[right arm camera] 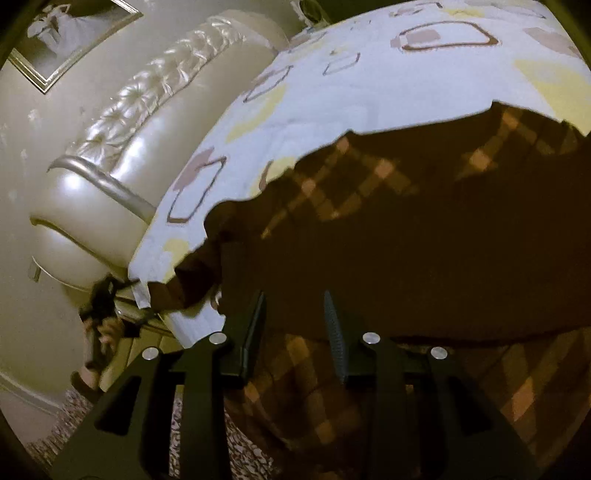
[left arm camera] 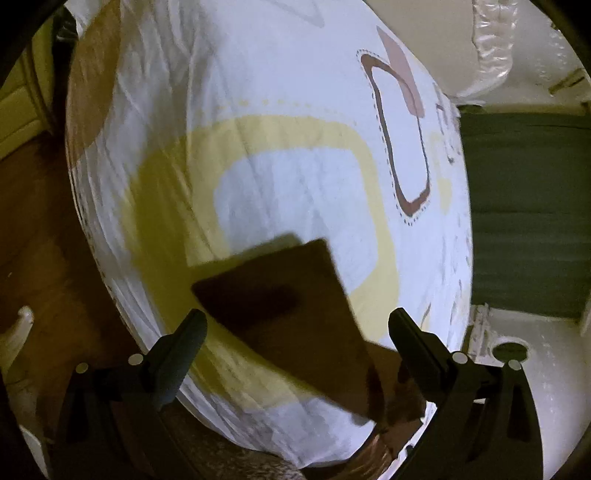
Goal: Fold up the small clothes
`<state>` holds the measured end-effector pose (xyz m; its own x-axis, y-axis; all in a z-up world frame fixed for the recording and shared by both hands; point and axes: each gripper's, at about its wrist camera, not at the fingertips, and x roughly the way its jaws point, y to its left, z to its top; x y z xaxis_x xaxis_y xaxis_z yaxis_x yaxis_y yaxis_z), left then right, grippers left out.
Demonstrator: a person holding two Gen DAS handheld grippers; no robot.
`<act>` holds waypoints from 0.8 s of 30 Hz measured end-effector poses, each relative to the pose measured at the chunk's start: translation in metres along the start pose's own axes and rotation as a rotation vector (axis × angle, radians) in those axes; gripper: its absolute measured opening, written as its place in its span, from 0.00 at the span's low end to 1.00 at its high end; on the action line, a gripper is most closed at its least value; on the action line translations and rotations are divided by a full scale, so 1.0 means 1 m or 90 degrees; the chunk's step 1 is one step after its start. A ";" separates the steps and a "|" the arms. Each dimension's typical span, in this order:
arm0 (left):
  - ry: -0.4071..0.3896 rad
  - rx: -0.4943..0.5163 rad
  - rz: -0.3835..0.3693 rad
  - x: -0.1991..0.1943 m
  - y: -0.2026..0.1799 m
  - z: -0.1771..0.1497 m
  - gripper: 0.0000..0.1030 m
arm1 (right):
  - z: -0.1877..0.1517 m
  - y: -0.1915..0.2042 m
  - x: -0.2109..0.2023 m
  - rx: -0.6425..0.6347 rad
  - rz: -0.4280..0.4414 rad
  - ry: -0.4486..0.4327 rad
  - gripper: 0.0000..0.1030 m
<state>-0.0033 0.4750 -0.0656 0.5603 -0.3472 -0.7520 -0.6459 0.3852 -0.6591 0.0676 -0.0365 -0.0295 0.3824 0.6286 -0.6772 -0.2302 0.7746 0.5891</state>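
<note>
A dark brown plaid garment [right arm camera: 424,240] lies spread over the near part of the bed sheet [right arm camera: 351,92], which is white with yellow and brown shapes. My right gripper [right arm camera: 293,302] hovers low over the garment's near edge, its fingers a narrow gap apart and nothing pinched between them. In the left wrist view a dark brown flap of cloth [left arm camera: 280,302] lies blurred on the sheet [left arm camera: 258,110]. My left gripper [left arm camera: 297,323] stands wide open just above that flap, one finger on each side, touching nothing I can see.
A cream tufted headboard [right arm camera: 147,110] and a framed picture [right arm camera: 74,33] stand left of the bed. A hand with a dark device [right arm camera: 99,310] shows at the bed's corner. Wooden floor [left arm camera: 37,240] lies left, a green panel [left arm camera: 524,214] right, a patterned rug [right arm camera: 74,424] below.
</note>
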 end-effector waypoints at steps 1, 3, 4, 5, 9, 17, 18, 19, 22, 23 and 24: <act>-0.004 0.002 0.020 -0.001 -0.006 0.002 0.95 | -0.002 -0.001 0.000 0.003 -0.002 0.002 0.31; -0.004 0.009 0.091 0.001 -0.022 0.007 0.95 | -0.006 -0.008 0.000 0.016 -0.008 0.005 0.31; 0.000 0.009 0.109 0.002 -0.026 0.009 0.95 | -0.007 -0.011 0.000 0.020 -0.008 0.006 0.31; 0.012 0.006 0.136 0.006 -0.034 0.010 0.95 | -0.008 -0.013 0.000 0.026 -0.008 0.005 0.31; 0.050 -0.016 0.214 0.024 -0.050 0.018 0.95 | -0.013 -0.022 0.000 0.039 -0.006 0.003 0.31; 0.077 -0.085 0.307 0.042 -0.045 0.033 0.47 | -0.021 -0.038 0.003 0.069 0.010 0.008 0.32; 0.078 -0.077 0.311 0.041 -0.046 0.032 0.47 | -0.021 -0.040 0.003 0.073 0.013 0.007 0.32; 0.080 -0.068 0.316 0.042 -0.047 0.031 0.47 | -0.021 -0.044 0.002 0.080 0.016 0.006 0.32; 0.087 -0.074 0.305 0.040 -0.043 0.024 0.38 | -0.022 -0.051 0.000 0.094 0.022 0.000 0.32; 0.088 -0.077 0.300 0.039 -0.041 0.022 0.28 | -0.022 -0.052 0.000 0.097 0.024 -0.002 0.32; 0.087 -0.081 0.297 0.035 -0.037 0.021 0.19 | -0.022 -0.054 -0.002 0.101 0.026 -0.005 0.32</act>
<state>0.0512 0.4662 -0.0673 0.1300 -0.2749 -0.9526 -0.8745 0.4211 -0.2408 0.0597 -0.0779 -0.0699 0.3827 0.6580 -0.6486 -0.1017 0.7277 0.6783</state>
